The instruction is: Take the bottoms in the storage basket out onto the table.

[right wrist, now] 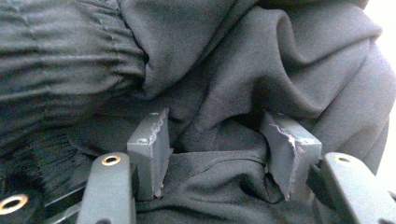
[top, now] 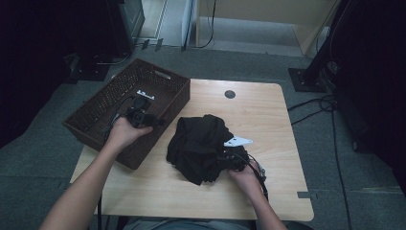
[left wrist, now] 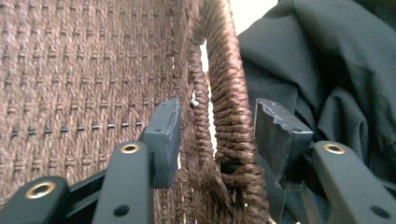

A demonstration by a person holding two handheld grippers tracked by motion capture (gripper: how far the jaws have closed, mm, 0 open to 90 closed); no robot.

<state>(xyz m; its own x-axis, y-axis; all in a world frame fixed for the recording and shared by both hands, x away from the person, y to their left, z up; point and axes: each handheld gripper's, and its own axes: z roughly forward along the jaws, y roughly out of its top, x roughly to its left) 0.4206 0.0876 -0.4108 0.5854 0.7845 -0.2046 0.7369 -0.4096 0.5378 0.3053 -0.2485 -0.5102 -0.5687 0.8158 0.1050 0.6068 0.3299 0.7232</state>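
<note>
**Basket rim straddled, garment not yet moved in**

High view: the woven basket (top: 95, 115) sits at the left of the worktop (top: 268, 120), hanging partly over its left edge. The black garment (top: 201, 143) lies crumpled just right of the basket, on the bare wood. The left tongs (top: 152, 121) reach over the basket's near right wall; the right tongs (top: 225, 160) are pressed into the near right side of the cloth.

Left gripper view: the left tongs (left wrist: 217, 135) stand apart, one jaw inside the basket (left wrist: 84, 74), the other outside, with the braided rim (left wrist: 229, 116) between them. Gaps show on both sides, so the rim is not pinched. The garment (left wrist: 327, 70) lies just beyond.

Right gripper view: the right tongs (right wrist: 219, 149) are half apart with a fold of the garment (right wrist: 224, 93) bunched between them; whether the pads truly bite the cloth I cannot tell.

Judging from this, the work is at an early stage: the basket looks about to be steadied, the cloth gathered, and the lift into the basket is left to do.
</note>
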